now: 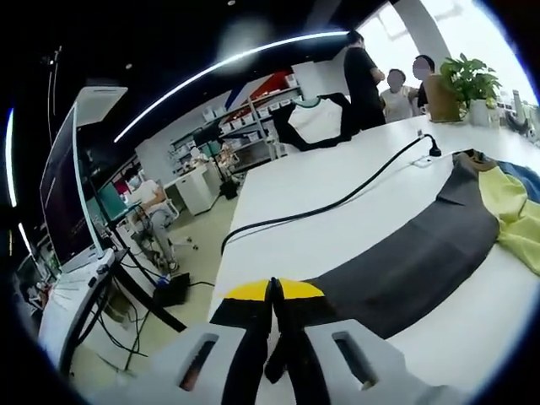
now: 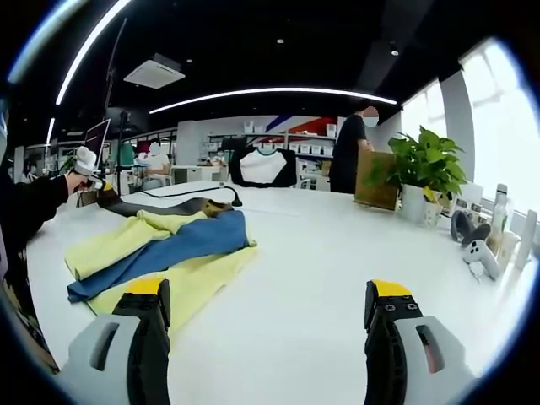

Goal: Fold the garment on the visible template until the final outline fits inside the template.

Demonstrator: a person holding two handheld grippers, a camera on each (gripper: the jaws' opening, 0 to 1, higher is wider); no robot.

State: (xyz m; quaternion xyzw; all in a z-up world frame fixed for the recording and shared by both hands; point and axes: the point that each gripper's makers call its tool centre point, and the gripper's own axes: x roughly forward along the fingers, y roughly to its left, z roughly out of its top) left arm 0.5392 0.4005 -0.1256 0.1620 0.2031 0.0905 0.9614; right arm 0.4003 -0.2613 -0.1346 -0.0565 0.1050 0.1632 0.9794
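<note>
Looking along my left gripper (image 1: pixel 272 291), I see its two jaws pressed together on the dark grey end of the garment (image 1: pixel 422 261), pinching the cloth just at the near edge of the white table (image 1: pixel 337 228). From there the grey fabric stretches away across the tabletop toward its yellow and blue parts at the far right. A black cable (image 1: pixel 337 202) curves over the table beyond the cloth, apart from it.

In the right gripper view, my right gripper (image 2: pixel 266 325) hangs above bare table with its jaws spread wide and nothing between them. The garment lies to the left of it, a rumpled heap of yellow with a blue band across it and a dark strip trailing toward my left gripper, far left. A potted plant (image 2: pixel 422 169) stands at the table's far right.
</note>
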